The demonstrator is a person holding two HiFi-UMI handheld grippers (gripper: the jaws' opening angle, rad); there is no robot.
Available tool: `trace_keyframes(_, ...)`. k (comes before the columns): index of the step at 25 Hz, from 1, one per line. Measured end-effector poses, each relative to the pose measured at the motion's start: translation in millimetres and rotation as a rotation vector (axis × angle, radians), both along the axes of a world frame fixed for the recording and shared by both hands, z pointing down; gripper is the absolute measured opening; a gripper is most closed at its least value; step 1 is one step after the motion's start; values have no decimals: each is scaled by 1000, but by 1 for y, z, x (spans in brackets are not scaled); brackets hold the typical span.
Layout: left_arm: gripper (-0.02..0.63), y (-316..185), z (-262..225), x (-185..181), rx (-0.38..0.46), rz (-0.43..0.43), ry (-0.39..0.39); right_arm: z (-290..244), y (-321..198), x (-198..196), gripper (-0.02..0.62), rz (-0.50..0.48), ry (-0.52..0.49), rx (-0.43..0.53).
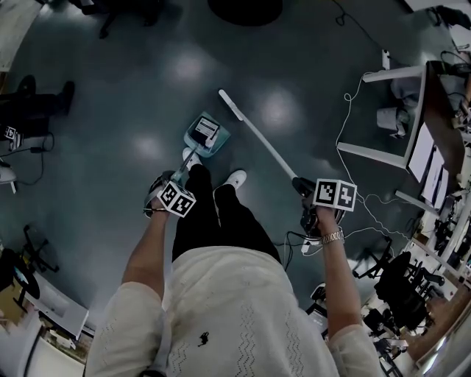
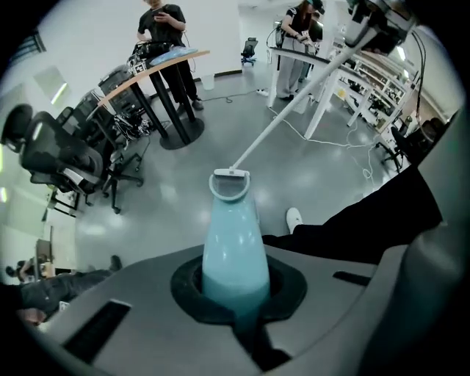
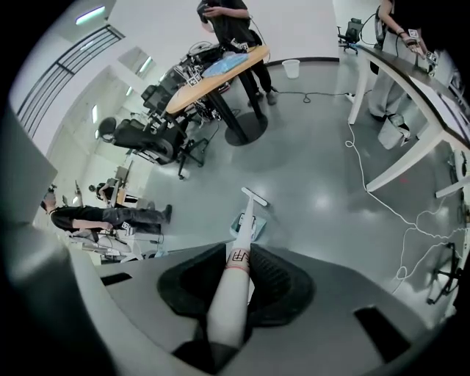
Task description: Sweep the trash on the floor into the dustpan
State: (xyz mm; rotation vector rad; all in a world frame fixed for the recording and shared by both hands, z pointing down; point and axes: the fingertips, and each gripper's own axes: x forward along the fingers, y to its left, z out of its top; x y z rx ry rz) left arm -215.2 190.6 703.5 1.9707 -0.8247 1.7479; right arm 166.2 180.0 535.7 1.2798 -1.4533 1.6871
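A teal dustpan (image 1: pixel 207 134) rests on the grey floor just ahead of my feet, with a pale piece of trash lying in it. My left gripper (image 1: pixel 163 193) is shut on the dustpan's handle (image 2: pixel 231 235), which runs from the jaws down to the pan. My right gripper (image 1: pixel 304 193) is shut on a white broom pole (image 3: pixel 233 290). The pole (image 1: pixel 261 140) slants up and left to the narrow broom head (image 1: pixel 229 103), which sits just right of and beyond the pan. In the right gripper view, the broom head (image 3: pixel 255 196) lies past the dustpan (image 3: pixel 242 224).
White-legged desks (image 1: pixel 390 74) and a trailing white cable (image 1: pixel 352 132) stand to the right. A round table base (image 1: pixel 245 9) is ahead, and office chairs (image 2: pixel 66 161) to the left. My white shoes (image 1: pixel 235 178) are just behind the pan. People stand at the far tables (image 3: pixel 220 70).
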Motion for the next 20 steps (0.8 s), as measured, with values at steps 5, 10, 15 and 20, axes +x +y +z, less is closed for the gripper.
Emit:
trace_keyframes(5,11,-4,-4,-3,89,27,-20,6,-11,5,118,42,2,15)
trace_keyframes(10,67,-1,-6,-7,63,-2,22,11,-19,1,118,37,-12,6)
trace_keyframes(15,123,-2,-21,-5,67,45,85,18,-28,-6,118,11,-21,-16)
trace_keyframes(20,121,-1,-24,1,55,84,98,24,-41,-10,118,-35,14,-18)
